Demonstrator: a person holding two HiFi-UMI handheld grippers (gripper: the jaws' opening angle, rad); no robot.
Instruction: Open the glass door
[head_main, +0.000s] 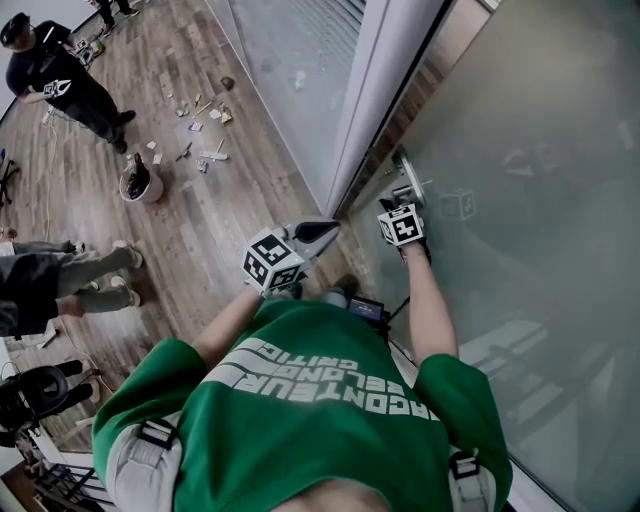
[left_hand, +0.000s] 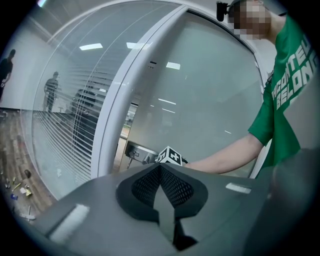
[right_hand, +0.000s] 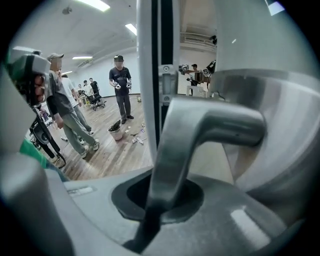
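A wood-plank floor (head_main: 215, 215) runs up to a run of glazing: a slatted glass wall (head_main: 290, 70) on one side, a white upright frame post (head_main: 375, 95) in the middle, and a tall frosted glass door (head_main: 540, 180) on the other side. Seen from the head view, a narrow gap shows between the post and the door's near edge, with brown floor visible through it. A person in a green printed T-shirt (head_main: 320, 400) stands right at that edge, with both arms stretched forward. The right gripper (right_hand: 160, 197) is at the door's round metal plate (head_main: 411, 178), and its own view shows its jaws closed tight on the brushed metal lever handle (right_hand: 210, 125), whose bent neck runs down between the pads. Its square-marked cube (head_main: 402, 225) sits just below the plate in the head view. The left gripper (left_hand: 160, 169) is held low beside the post, apart from the door and from the other gripper; its mesh-faced jaws are pressed together with nothing between them. It points roughly level toward the plate and the right forearm. Farther out on the floor stands a white bucket (head_main: 140, 186) with dark contents, with small scattered bits (head_main: 205, 135) lying near it. A bystander in black (head_main: 55, 80) stands beyond the bucket, and another in light trousers (head_main: 70, 272) stands at the left edge.
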